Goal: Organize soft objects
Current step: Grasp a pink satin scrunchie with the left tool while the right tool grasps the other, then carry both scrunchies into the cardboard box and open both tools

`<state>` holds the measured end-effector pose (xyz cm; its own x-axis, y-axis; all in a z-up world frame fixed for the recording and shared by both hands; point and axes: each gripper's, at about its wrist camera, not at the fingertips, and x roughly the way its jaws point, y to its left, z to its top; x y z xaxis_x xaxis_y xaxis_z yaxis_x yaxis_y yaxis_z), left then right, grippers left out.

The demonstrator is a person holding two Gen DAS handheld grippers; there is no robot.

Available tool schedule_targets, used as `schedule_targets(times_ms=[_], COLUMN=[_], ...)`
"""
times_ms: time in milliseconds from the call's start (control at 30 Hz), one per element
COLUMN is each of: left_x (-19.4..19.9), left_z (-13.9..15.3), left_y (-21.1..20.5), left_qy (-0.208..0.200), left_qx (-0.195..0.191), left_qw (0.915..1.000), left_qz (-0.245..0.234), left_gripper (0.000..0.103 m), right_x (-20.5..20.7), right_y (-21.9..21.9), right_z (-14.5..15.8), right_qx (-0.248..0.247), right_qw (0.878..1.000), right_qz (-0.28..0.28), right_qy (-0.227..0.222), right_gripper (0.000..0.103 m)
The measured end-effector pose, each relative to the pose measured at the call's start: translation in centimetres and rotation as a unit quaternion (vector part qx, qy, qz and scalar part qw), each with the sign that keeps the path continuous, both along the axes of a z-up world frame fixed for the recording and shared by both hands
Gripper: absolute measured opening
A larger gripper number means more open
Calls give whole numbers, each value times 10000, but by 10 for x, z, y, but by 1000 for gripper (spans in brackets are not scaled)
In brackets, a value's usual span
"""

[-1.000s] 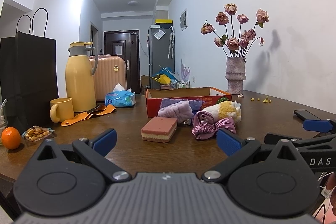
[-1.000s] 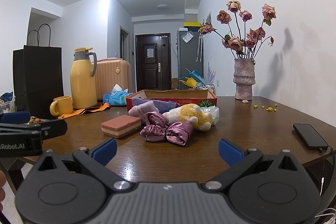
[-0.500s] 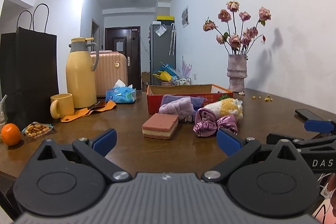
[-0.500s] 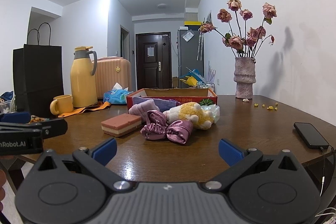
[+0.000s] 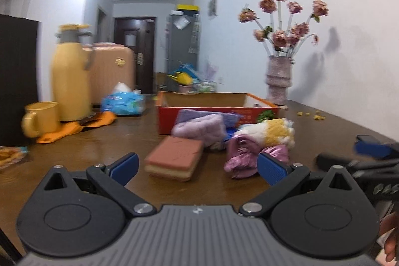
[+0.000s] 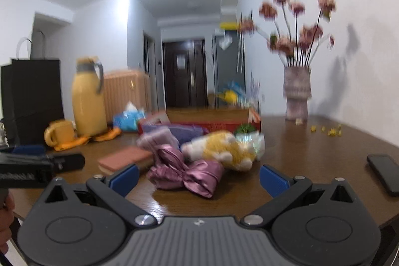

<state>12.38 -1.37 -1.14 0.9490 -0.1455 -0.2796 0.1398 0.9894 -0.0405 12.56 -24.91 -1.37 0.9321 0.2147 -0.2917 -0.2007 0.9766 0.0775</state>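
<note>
Blurry and half-hidden things

The flowers [image 6: 296, 24] and yellow jug [image 6: 87, 101] are smeared with blur. The black bag [image 5: 17, 76] is cut off at the left edge. The pink cloth [image 5: 199, 126] hides part of the red box [image 5: 217, 111].

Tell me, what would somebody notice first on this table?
Probably the soft heap in the middle of the table: a shiny pink satin bow in front, a yellow-and-white plush toy just behind it. Next, the vase of dried roses by the right wall, and the yellow thermos on the left.
</note>
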Motion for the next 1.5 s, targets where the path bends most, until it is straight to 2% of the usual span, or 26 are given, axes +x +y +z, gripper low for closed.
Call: schedule_targets(times_ms=[100, 200, 267, 300, 433, 467, 500, 533, 633, 700, 767, 967, 1133, 1267, 1500], left_x=[37, 73, 93, 103, 136, 142, 144, 145, 140, 134, 124, 81, 56, 55, 88], left_z=[-2, -6, -11, -13, -27, -31, -35, -36, -37, -36, -32, -19, 7, 30, 76], left_y=[-10, -24, -32, -34, -37, -39, -39, -38, -38, -37, -37, -35, -36, -34, -22], left_qy=[268, 496, 662, 760, 1311, 1429, 1487, 1501, 1434, 1457, 1523, 1417, 970, 684, 306], left_qx=[-114, -24, 53, 1, -284, -259, -286, -349, -317, -330, -329, -282, -264, -450, -690], left_qw=[9991, 9974, 9959, 9948, 9864, 9850, 9839, 9830, 9830, 9827, 9822, 9836, 9884, 9894, 9900], left_qz=[-323, -523, -616, -682, -951, -932, -952, -1001, -1100, -1091, -1052, -1075, -1140, -1199, -1188], left_gripper=[99, 88, 76, 69, 54, 46, 33, 30, 23, 19, 18, 17, 17, 17, 17], right_x=[35, 66, 92, 102, 138, 144, 148, 151, 156, 151, 143, 97, 69, 63, 95], right_y=[-6, -20, -28, -31, -39, -40, -39, -38, -35, -32, -29, -23, -23, -26, -22], right_z=[-3, -5, -9, -11, -26, -29, -32, -34, -38, -38, -37, -26, -3, 25, 70], right_qx=[17, 548, 886, 1035, 1599, 1673, 1718, 1760, 1853, 1855, 1858, 1726, 1680, 1582, 1537], right_qw=[9991, 9967, 9921, 9898, 9767, 9742, 9724, 9709, 9674, 9671, 9666, 9711, 9766, 9814, 9823], right_qz=[20, -74, -28, -8, 145, 185, 226, 263, 428, 469, 543, 726, 765, 784, 965], right_qy=[434, 600, 885, 976, 1423, 1502, 1562, 1604, 1674, 1674, 1677, 1482, 1101, 750, 463], right_gripper=[103, 97, 79, 75, 62, 60, 60, 55, 31, 29, 24, 22, 22, 22, 22])
